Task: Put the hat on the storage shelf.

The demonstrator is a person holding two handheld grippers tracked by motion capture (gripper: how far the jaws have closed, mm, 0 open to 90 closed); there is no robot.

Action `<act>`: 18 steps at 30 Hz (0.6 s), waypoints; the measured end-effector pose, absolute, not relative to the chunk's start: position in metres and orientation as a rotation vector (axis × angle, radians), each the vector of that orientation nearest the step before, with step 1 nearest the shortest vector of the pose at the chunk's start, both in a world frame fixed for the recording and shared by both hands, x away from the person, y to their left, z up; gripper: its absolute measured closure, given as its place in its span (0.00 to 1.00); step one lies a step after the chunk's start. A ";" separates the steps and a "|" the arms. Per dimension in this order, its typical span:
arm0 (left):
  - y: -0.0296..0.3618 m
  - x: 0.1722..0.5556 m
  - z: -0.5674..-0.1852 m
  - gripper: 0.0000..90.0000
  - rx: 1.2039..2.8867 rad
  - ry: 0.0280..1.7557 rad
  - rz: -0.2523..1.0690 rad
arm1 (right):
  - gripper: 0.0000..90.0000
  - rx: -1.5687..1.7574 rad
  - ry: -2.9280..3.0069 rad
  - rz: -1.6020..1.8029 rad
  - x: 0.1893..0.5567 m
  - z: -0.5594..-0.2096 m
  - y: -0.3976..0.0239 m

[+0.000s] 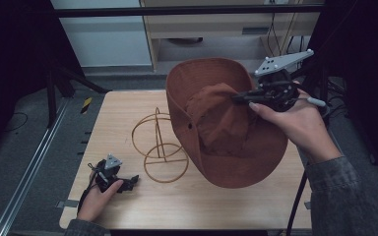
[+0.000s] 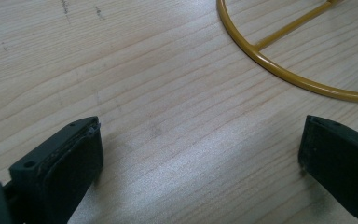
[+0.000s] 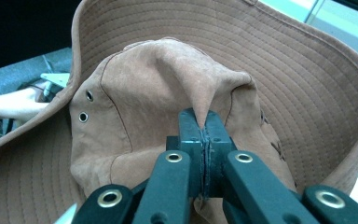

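The brown hat (image 1: 226,123) hangs tilted over the right half of the worktop (image 1: 128,113), pinched at its crown by the right gripper (image 1: 241,97), and its wide brim blocks any straight pass across that side. The gold wire stand (image 1: 160,147) rises at the middle, its hoops touching the hat's left brim, so there is no gap between the two. Left of the stand the wood lies bare, and a broad strip along the near edge is open too. The left gripper (image 1: 128,183) rests there, jaws spread wide over bare wood, with the stand's base ring (image 2: 279,70) just ahead of it.
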State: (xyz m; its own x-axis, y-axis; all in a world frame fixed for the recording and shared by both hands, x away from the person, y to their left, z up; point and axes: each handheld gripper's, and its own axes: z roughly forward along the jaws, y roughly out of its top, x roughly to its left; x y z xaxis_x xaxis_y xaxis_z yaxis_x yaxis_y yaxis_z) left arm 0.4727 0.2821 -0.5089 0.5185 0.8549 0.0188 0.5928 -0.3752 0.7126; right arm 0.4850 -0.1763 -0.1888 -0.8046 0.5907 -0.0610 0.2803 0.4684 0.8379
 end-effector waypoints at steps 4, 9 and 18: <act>0.282 0.473 -0.509 0.00 2.105 1.172 0.517 | 0.99 0.723 2.377 1.270 0.485 -0.187 -0.167; 0.282 0.473 -0.509 0.00 2.104 1.174 0.515 | 0.99 0.711 2.365 1.298 0.487 -0.183 -0.156; 0.282 0.473 -0.509 0.00 2.105 1.175 0.516 | 0.99 0.698 2.351 1.344 0.495 -0.179 -0.135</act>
